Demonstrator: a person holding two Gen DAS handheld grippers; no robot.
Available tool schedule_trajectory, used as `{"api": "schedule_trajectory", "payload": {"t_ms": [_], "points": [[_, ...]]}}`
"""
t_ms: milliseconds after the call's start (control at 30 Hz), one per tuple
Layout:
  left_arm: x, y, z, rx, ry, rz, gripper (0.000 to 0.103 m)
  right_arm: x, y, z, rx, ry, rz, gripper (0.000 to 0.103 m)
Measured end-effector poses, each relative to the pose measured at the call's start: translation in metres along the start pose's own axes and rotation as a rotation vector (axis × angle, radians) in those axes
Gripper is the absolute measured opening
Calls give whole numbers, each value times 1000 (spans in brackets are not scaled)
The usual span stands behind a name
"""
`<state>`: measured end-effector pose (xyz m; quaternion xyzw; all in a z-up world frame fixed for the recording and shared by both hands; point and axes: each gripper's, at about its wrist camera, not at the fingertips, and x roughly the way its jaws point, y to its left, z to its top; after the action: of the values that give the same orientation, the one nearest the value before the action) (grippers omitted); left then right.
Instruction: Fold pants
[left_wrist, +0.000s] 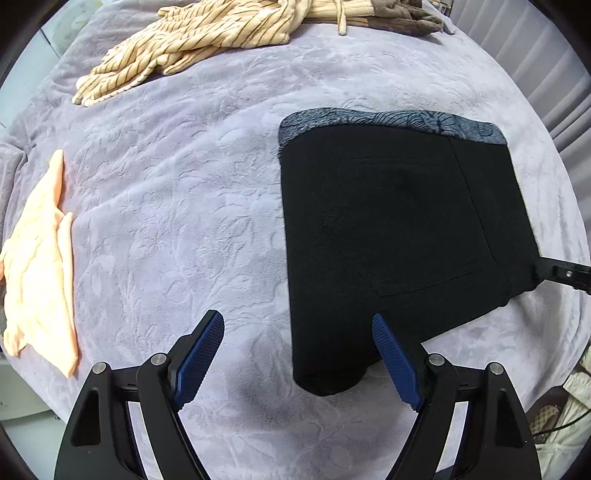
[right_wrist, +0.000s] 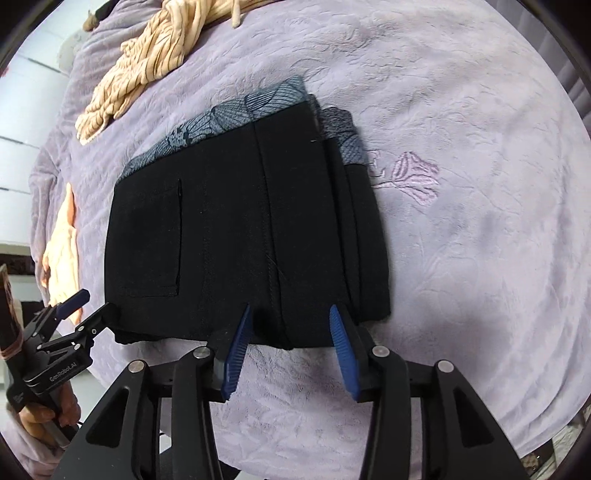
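**Folded pants on the bed, both hand-held grippers released**

I have the black pants (left_wrist: 399, 229) lying as a compact, layered rectangle on the lavender bed (left_wrist: 177, 206), patterned grey waistband (left_wrist: 388, 120) at the far edge. I judge the folding nearly complete.

My left hand-held gripper (left_wrist: 299, 354) sits released at the pants' near left corner, jaws spread wide, holding nothing; the right pad overlaps the cloth edge, though I cannot tell whether it touches.

My right hand-held gripper (right_wrist: 288, 332) is also released, jaws straddling the near edge by the seam, likely to square or press the stack flat.

A striped cream garment (left_wrist: 192, 40) lies far back, and a peach cloth (left_wrist: 40, 266) lies at the left, both well apart from the pants.
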<state>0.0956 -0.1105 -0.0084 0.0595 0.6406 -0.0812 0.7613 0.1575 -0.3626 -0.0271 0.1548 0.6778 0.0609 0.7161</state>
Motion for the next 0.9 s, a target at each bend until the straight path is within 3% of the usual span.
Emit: {"api": "schedule_trajectory", "payload": {"t_ms": [100, 167, 500, 700, 900], "points": [[0, 3, 2, -14, -5, 1, 84, -3, -7, -2, 8, 2, -5, 63], [2, 3, 5, -20, -6, 14, 103, -4, -11, -2, 18, 6, -7, 65], [-4, 25, 19, -68, -29, -1, 103, -13, -19, -9, 42, -35, 46, 85], [12, 57, 19, -53, 2, -70, 103, -18, 9, -5, 6, -42, -115, 86], [27, 99, 10, -13, 26, -177, 103, -13, 53, -21, 106, 2, -283, 86]]}}
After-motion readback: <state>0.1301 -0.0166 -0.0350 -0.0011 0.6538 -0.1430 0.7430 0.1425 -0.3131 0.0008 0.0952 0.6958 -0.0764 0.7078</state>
